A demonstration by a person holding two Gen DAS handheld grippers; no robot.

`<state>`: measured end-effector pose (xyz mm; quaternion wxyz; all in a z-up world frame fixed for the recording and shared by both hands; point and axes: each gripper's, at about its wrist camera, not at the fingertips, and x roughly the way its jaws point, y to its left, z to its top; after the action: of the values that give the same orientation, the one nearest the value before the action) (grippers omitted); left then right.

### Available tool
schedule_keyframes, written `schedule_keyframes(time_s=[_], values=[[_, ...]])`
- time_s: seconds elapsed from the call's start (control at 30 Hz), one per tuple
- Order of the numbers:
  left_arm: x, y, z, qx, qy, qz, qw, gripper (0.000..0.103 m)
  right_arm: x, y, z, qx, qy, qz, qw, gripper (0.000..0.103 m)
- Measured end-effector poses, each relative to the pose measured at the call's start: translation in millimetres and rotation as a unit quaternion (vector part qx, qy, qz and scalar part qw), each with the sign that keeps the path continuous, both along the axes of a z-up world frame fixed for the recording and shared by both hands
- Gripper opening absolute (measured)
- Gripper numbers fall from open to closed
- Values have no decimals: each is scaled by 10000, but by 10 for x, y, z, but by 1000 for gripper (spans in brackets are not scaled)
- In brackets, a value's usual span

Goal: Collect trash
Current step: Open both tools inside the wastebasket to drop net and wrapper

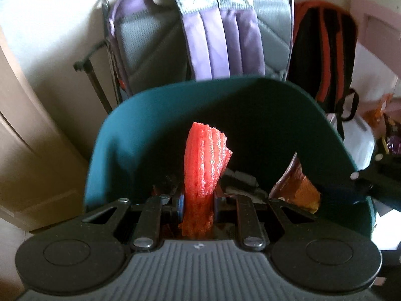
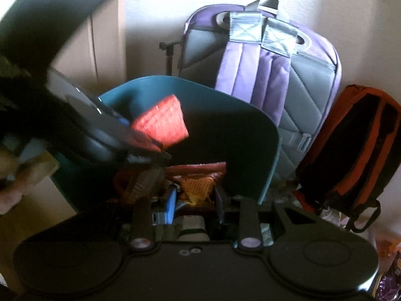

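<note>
My left gripper [image 1: 198, 207] is shut on a red foam net sleeve [image 1: 204, 158] and holds it upright over the open teal bin [image 1: 140, 125]. From the right wrist view the same left gripper [image 2: 150, 139] reaches in from the left, with the red sleeve [image 2: 163, 124] above the teal bin [image 2: 250, 130]. My right gripper [image 2: 194, 204] is shut on an orange and brown snack wrapper [image 2: 198, 183] at the bin's near rim. That wrapper [image 1: 295, 188] also shows in the left wrist view, at the right inside the bin.
A purple and grey backpack [image 1: 220, 37] leans on the wall behind the bin, also seen in the right wrist view [image 2: 270, 75]. A black and orange backpack [image 2: 351, 145] stands to its right. Bags and wrappers [image 1: 376, 125] lie at far right.
</note>
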<state>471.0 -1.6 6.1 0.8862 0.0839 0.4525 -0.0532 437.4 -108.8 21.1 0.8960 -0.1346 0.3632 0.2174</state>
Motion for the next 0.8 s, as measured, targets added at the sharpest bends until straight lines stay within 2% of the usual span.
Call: schedule_keyframes(time_s=[0.2, 0.3, 0.43, 0.47, 0.53, 0.6, 0.8], values=[[39, 10, -116, -115, 176, -50, 9998, 21, 18, 55, -37, -85, 26, 57, 9999, 33], [34, 22, -90, -146, 179, -16, 9997, 31, 35, 49, -28, -26, 25, 52, 10000, 37], [-6, 45, -51, -217, 142, 55, 9996, 33, 0, 53, 1, -47, -62, -5, 10000, 45], [-15, 59, -37, -240, 128, 79, 9996, 35, -19, 46, 11, -40, -83, -33, 10000, 46], [-74, 77, 5, -231, 25, 142, 9996, 57, -43, 27, 28, -35, -97, -82, 9999, 47], [-135, 108, 60, -318, -77, 167, 9993, 70, -78, 7, 48, -62, -137, -112, 9998, 49], [-346, 143, 245, -394, -245, 176, 9988, 71, -249, -89, 175, 93, -273, -151, 9995, 55]])
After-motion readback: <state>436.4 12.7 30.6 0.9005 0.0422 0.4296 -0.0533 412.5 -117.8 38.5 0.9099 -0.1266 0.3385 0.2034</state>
